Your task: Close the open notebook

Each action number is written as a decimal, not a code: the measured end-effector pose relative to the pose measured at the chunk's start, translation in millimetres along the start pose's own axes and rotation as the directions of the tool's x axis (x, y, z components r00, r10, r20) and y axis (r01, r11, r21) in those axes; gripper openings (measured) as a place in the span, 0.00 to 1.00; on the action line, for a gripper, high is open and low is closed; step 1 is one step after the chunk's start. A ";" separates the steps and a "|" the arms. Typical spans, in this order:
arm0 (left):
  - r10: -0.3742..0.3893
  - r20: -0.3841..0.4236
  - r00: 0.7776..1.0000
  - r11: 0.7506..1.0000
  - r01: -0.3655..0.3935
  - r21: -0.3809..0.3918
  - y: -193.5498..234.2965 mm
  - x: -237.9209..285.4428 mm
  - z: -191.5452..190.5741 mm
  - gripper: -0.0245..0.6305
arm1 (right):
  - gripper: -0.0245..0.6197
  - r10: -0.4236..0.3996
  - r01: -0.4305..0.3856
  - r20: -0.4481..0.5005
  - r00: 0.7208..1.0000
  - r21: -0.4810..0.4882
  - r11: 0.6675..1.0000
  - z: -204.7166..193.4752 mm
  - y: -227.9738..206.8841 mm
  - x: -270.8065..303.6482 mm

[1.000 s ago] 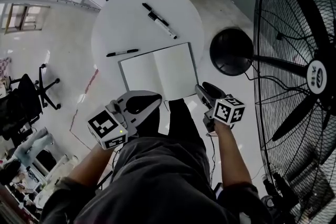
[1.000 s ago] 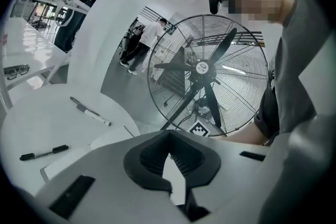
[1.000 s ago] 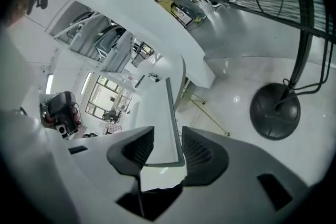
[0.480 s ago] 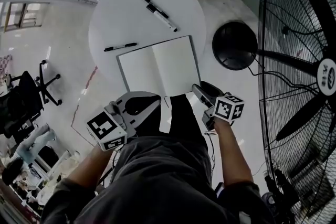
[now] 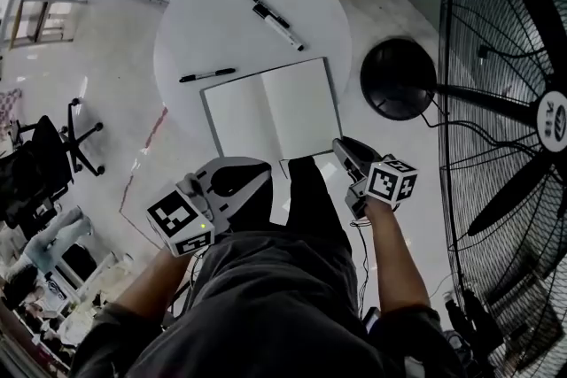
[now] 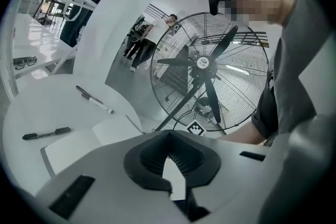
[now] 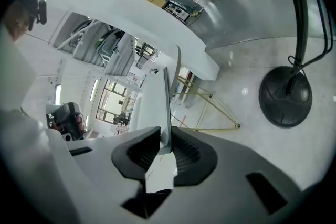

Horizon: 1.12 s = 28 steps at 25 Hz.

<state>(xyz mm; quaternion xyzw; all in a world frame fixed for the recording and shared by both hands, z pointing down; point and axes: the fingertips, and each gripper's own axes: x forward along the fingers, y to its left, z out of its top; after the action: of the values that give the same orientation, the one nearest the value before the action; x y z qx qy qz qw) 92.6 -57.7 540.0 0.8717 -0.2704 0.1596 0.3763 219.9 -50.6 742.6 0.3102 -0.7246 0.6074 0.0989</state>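
The open notebook [image 5: 270,108] lies flat with blank white pages on the round white table [image 5: 213,22]. My right gripper [image 5: 337,146] is at its near right corner. In the right gripper view the notebook's right edge [image 7: 159,107] stands edge-on between the pads [image 7: 186,152]; the jaws have just been closing and now press on it. My left gripper [image 5: 267,172] hangs shut and empty just short of the table's near edge, below the left page. From the left gripper [image 6: 168,134] the notebook [image 6: 79,144] shows low at the left.
A black pen [image 5: 206,75] lies just beyond the left page, and two markers [image 5: 275,18] lie further back. A large floor fan [image 5: 514,102] with a round black base [image 5: 399,78] stands close at the right. An office chair [image 5: 44,164] is at the left.
The right gripper has stayed at the notebook's near right corner. The notebook lies flat and open as before. The left gripper has hardly shifted.
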 end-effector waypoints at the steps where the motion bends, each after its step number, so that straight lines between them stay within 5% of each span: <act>1: -0.002 0.004 1.000 1.000 0.002 0.002 -1.5 -1.6 0.6 0.06 | 0.15 -0.001 0.001 0.006 1.000 -0.004 1.000 0.9 2.4 -1.7; 28: -0.040 0.141 0.989 0.994 0.025 0.106 -6.4 -130.4 20.1 0.06 | 0.08 -0.022 0.048 0.097 0.995 -0.269 0.962 -11.6 158.7 -14.1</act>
<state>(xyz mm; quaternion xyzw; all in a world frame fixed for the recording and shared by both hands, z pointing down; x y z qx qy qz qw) -6.8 -23.2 460.2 0.9035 -0.2738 0.1044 0.3129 137.9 -24.0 608.1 0.3345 -0.7992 0.4854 0.1171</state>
